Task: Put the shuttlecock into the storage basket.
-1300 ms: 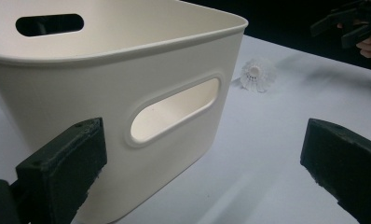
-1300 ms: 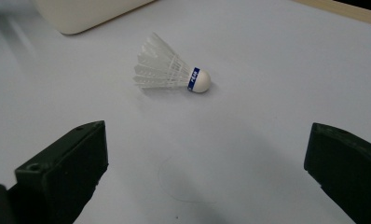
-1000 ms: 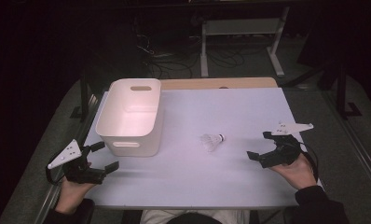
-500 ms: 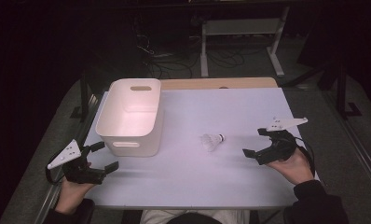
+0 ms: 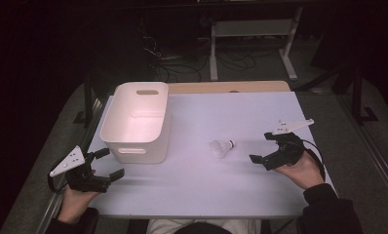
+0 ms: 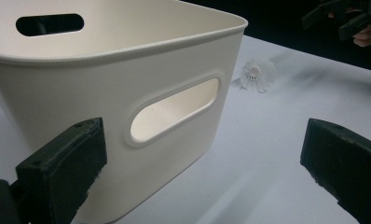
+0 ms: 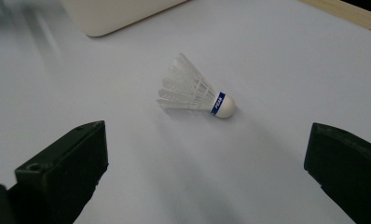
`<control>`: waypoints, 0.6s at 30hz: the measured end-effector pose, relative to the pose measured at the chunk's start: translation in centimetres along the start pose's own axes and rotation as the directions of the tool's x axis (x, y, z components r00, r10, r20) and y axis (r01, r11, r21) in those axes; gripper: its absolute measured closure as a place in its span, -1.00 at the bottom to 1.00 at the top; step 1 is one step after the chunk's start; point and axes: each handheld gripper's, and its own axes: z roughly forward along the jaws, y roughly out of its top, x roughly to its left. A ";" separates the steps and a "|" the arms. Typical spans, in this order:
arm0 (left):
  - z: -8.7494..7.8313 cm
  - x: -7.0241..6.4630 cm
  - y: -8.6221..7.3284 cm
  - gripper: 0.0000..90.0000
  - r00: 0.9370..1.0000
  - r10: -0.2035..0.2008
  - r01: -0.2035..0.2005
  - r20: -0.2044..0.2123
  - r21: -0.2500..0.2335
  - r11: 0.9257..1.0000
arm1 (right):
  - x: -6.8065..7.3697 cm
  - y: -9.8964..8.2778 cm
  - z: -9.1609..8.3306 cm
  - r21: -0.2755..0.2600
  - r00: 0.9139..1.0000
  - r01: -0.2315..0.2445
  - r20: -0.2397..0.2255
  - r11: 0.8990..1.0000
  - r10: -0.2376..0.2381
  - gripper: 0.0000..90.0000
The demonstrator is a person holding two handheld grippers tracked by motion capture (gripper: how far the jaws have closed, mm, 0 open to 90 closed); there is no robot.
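Shuttlecock lying right of white bin, apparently cork-end rightward, right gripper just beyond it, jaws wide, left gripper before the bin, jaws wide

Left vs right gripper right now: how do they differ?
The left gripper sits at the near left corner, facing the white bin; the right gripper sits right of centre, facing the shuttlecock. The left's grey plate points outward left; the right's points right. Both are open, empty, hand-held over the table.
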 end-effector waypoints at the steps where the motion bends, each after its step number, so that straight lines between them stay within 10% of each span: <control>1: 0.0 0.0 0.0 -1.00 1.000 0.000 0.000 0.000 0.000 1.000 | 0.0 0.0 0.0 0.003 1.000 0.000 -0.002 1.000 0.000 -1.00; 18: 0.0 0.0 0.0 -1.00 1.000 0.000 0.000 0.001 0.001 1.000 | 0.1 1.0 1.4 0.041 0.999 0.024 -0.032 0.999 -0.023 -1.00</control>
